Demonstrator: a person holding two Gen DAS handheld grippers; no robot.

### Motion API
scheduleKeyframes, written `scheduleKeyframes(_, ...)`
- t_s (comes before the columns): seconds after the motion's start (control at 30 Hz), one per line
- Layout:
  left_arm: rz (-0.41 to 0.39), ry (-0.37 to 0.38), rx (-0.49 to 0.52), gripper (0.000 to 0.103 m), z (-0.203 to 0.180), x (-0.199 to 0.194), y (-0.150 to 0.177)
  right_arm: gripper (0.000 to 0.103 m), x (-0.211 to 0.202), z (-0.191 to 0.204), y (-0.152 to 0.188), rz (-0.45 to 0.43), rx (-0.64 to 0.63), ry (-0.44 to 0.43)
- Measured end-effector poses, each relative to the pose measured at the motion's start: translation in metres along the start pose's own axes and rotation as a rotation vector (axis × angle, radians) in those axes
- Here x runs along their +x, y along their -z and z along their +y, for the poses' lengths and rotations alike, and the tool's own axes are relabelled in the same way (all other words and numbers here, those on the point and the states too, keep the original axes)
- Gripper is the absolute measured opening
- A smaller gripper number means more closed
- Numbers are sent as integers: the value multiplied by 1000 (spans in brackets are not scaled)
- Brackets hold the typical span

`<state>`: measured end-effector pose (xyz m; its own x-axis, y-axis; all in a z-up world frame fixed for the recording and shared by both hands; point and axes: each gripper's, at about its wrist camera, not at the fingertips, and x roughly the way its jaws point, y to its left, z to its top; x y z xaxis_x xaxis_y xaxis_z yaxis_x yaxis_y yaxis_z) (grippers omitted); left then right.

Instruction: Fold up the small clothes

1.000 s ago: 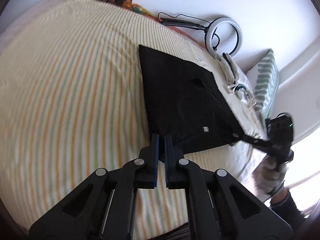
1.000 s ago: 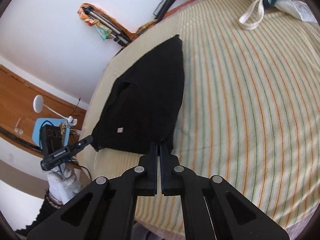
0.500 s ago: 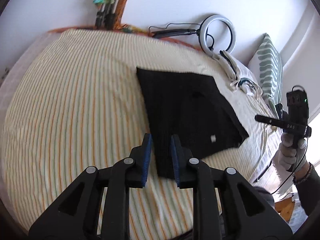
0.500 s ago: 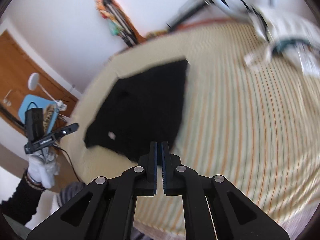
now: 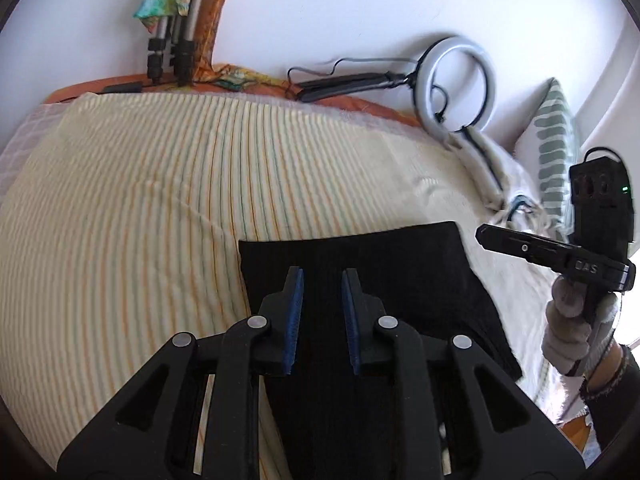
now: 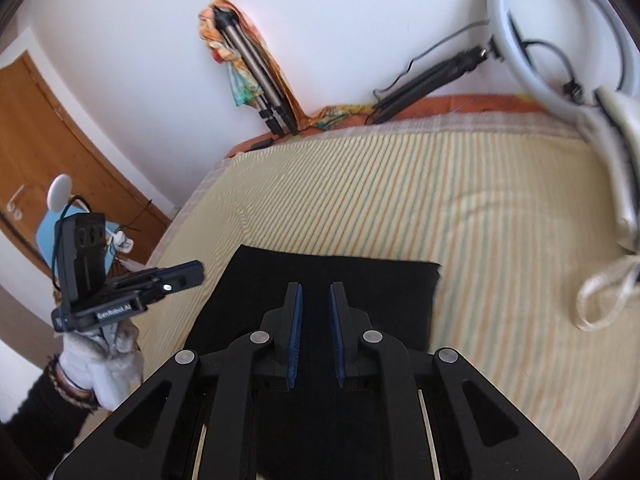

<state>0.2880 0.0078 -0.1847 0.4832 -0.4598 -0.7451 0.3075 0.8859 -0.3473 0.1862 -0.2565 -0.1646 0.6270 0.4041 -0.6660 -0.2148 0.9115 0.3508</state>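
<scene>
a: left wrist view first. what do i have under my left gripper (image 5: 321, 276)?

b: a black garment (image 5: 404, 272), matte, finely ribbed knit, folded into a flat slab with a straight far edge and squared far corners. it lies on the bedspread (image 5: 160, 208), pale yellow cloth with thin orange and green stripes, lightly creased.

a: and my jaws?

b: spread, blue ridged pads facing each other, nothing between them. on the right side, my right gripper (image 5: 486, 236) shows, held in a white knitted glove.

a: the right wrist view?

b: same garment (image 6: 384, 292), its far edge running left to right just past my right gripper (image 6: 316, 286). those jaws are parted too, empty. my left gripper (image 6: 198, 270) sits off the garment's left edge.

a: what's at the far end?

b: a white ring light (image 6: 560, 36) on a black folded stand, leaning at the wall, with a pale cloth with strap loops (image 6: 608, 296) near it.

a: what changed in the last second?

b: both jaws were pressed together at the garment's near corners, which lay as a wide flat sheet. now both are apart, and the garment is shorter and thicker, layered at its near right edge.
</scene>
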Motion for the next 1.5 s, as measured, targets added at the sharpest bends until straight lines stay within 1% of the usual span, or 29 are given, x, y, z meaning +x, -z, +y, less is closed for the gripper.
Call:
scheduleKeyframes(0.07, 15, -47, 12, 19, 1, 13, -2, 12, 15, -3, -3, 19, -7, 11)
scheduleKeyframes(0.1, 19, -91, 18, 19, 4, 21, -2, 12, 20, -5, -4, 26, -3, 22)
scheduleKeyframes(0.17, 26, -148, 11, 19, 10, 30, 0, 12, 30, -14, -6, 41, 23, 53)
scheduleKeyframes(0.23, 16, -188, -5, 19, 19, 34, 3, 12, 36, -26, -5, 56, 56, 75)
scheduleKeyframes(0.3, -1, -179, -29, 19, 27, 33, 4, 12, 38, -40, -2, 66, 76, 132)
scheduleKeyframes(0.33, -4, -185, -33, 19, 29, 33, 3, 12, 38, -47, 0, 73, 89, 147)
scheduleKeyframes(0.4, -16, -207, -22, 19, 27, 34, 4, 12, 32, -57, 2, 53, 124, 134)
scheduleKeyframes(0.5, -20, -233, -17, 19, 26, 32, 5, 12, 22, -61, 4, 41, 132, 220)
scheduleKeyframes(0.6, -23, -229, -63, 19, 33, 22, 5, 12, 5, -62, 8, 32, 143, 233)
scheduleKeyframes(0.63, -31, -217, -83, 19, 37, 14, 6, 16, 1, -62, 9, 27, 146, 227)
scheduleKeyframes(0.67, -35, -208, -101, 19, 40, 8, 7, 25, -8, -61, 12, 17, 148, 216)
scheduleKeyframes(0.7, -36, -191, -128, 22, 44, -1, 10, 31, -15, -61, 13, 8, 150, 205)
scheduleKeyframes(0.73, -34, -166, -160, 27, 49, -11, 13, 39, -23, -60, 15, -5, 150, 190)
scheduleKeyframes(0.77, -38, -141, -184, 38, 52, -20, 17, 41, -31, -58, 18, -14, 149, 170)
scheduleKeyframes(0.8, -49, -110, -211, 42, 56, -33, 24, 41, -36, -58, 19, -16, 152, 152)
scheduleKeyframes(0.87, -52, -70, -244, 42, 60, -49, 34, 41, -45, -57, 25, -20, 162, 119)
scheduleKeyframes(0.93, -41, -16, -291, 42, 63, -68, 50, 42, -53, -56, 31, -21, 168, 98)
scheduleKeyframes(0.97, -37, 7, -313, 44, 63, -74, 57, 44, -56, -56, 35, -21, 170, 93)
scheduleKeyframes(1.0, -29, 29, -332, 49, 62, -80, 65, 44, -58, -56, 36, -20, 174, 89)
scheduleKeyframes(1.1, 0, 95, -395, 51, 60, -92, 91, 44, -63, -61, 44, -21, 211, 52)
scheduleKeyframes(1.2, 23, 142, -455, 51, 58, -97, 111, 44, -65, -65, 52, -20, 242, 29)
scheduleKeyframes(1.3, 54, 186, -509, 51, 56, -90, 127, 44, -65, -70, 58, -14, 275, 11)
scheduleKeyframes(1.4, 74, 212, -542, 51, 53, -80, 133, 44, -61, -73, 61, -3, 292, -7)
scheduleKeyframes(1.5, 82, 229, -558, 51, 49, -70, 132, 44, -53, -74, 60, 15, 290, -12)
